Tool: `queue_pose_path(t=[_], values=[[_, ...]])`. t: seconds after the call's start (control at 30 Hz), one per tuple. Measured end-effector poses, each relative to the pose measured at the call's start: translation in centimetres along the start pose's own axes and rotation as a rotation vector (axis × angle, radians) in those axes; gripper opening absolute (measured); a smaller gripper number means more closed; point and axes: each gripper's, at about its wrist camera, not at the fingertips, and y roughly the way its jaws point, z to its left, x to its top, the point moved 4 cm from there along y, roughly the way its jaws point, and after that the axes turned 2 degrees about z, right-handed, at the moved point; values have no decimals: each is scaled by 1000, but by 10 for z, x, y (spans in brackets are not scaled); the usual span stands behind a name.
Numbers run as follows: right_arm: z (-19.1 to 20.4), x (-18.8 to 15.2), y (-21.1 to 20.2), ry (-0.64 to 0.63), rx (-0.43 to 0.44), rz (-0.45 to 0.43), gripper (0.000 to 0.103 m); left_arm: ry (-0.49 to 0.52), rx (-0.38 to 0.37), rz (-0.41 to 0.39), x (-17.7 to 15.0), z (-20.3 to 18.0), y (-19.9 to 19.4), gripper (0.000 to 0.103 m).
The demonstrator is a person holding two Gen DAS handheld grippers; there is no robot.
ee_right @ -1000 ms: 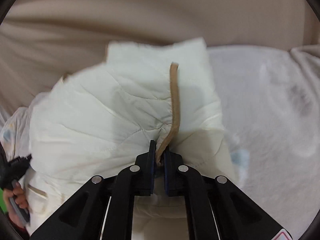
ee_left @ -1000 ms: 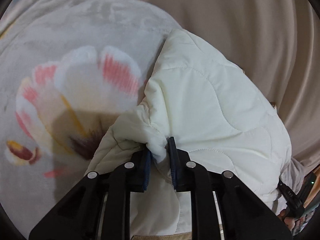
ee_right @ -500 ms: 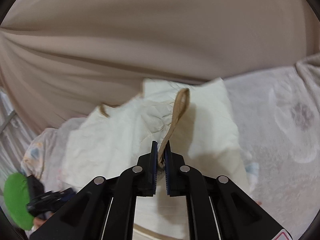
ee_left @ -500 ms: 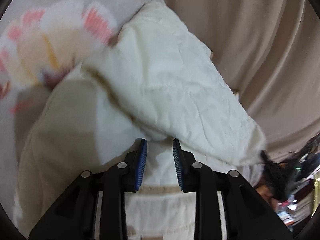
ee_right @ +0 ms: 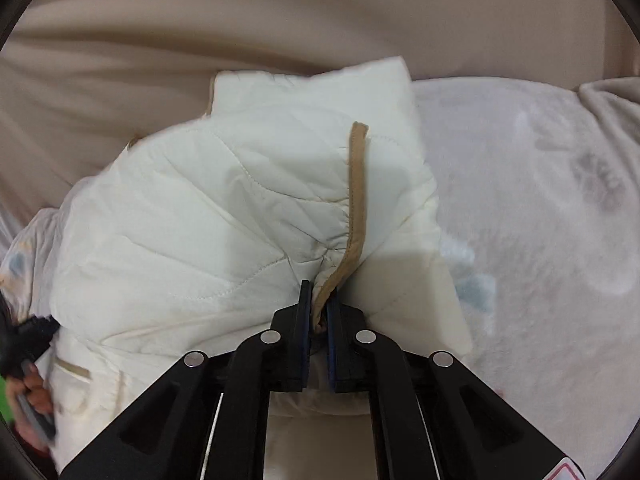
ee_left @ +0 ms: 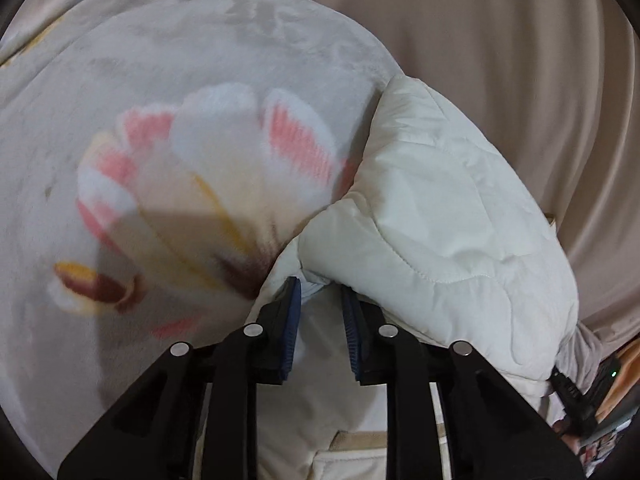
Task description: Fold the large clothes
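Note:
A cream quilted jacket lies folded over itself on a bed; in the right wrist view it fills the middle. My left gripper is open, its jaws apart at the folded edge of the jacket and holding nothing. My right gripper is shut on the jacket's tan trim band, which runs up from the jaws over the cream fabric.
A pale plush blanket with a pink and white flower print covers the bed left of the jacket; it also shows in the right wrist view. A beige curtain hangs behind. The other hand's gripper is at the lower left.
My left gripper let go of the jacket fold it pinched a second ago and now stands open. My right gripper kept its hold on the trim and came back down over the jacket.

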Motion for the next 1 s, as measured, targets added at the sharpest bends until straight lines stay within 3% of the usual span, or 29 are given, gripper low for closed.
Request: queue_pose_path(t=[0.07,0.1,0.13,0.17,0.2,0.23,0.27,0.4,0.47,0.5,0.53,0.57,0.6,0.63,0.7,0.83,1.0], values=[[1,4,-12,41,46,4,10,-14,-6,5,-2,2,-17,21],[1,6,-21,49,53,-12,16,-13,-26,-2,-1,0,-27,30],[0,8,-32,50,43,-44,21,-4,-43,-21,1,-2,-39,47],[-3,9,-44,51,20,-87,40,0,-40,-51,5,-1,-51,56],[-6,9,-54,58,-1,-124,64,1,-27,-83,9,-1,-58,72],[-7,8,-59,70,-20,-143,73,6,-2,-106,12,0,-61,83],[-11,5,-62,84,-31,-140,79,15,30,-96,14,1,-57,85],[-29,-15,-30,118,-66,38,79,7,76,82,9,4,-5,86],[-24,-27,-14,120,-44,97,72,23,72,87,0,7,-2,82],[-21,-31,-10,123,-32,119,55,58,88,80,-2,5,-3,69],[-18,-33,-6,122,-22,130,48,109,92,99,-7,1,-3,54],[-12,-34,-6,113,-16,126,35,137,95,108,-11,-2,-3,48],[-11,-33,-4,113,8,131,11,170,100,115,-15,-4,-5,30],[-12,-36,-7,125,25,134,10,186,76,134,-20,-6,-8,15],[-3,-40,-15,115,24,115,7,198,49,140,-24,-8,-16,10],[-3,-65,-46,88,39,121,6,243,18,154,-46,3,-50,8],[0,-120,-80,-12,3,207,11,272,8,212,-92,30,-95,12]])
